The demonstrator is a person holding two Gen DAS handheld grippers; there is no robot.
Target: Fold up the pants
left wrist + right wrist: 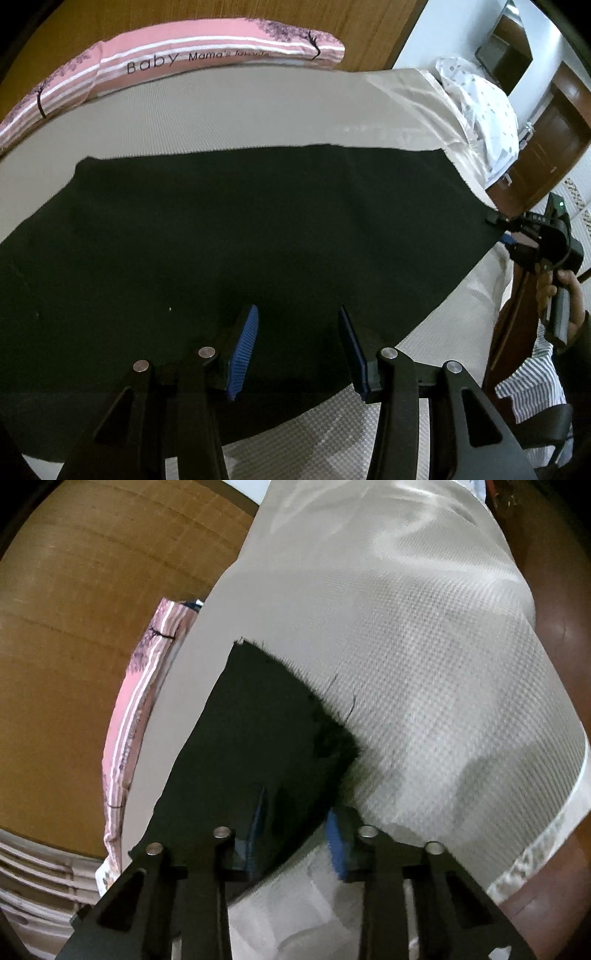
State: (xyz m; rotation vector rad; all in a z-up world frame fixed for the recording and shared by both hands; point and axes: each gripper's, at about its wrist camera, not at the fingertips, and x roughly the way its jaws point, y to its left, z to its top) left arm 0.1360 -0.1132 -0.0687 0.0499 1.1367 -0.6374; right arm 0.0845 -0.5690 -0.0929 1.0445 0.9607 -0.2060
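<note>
Bed (221,125) | pillow text, left view only | pants (258,229)

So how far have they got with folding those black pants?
Early on. The black pants lie spread flat on the beige bed cover, with no finished fold visible. In hand: the right claw is at their far edge, the left claw open over the near edge. The folding is still left.
</note>
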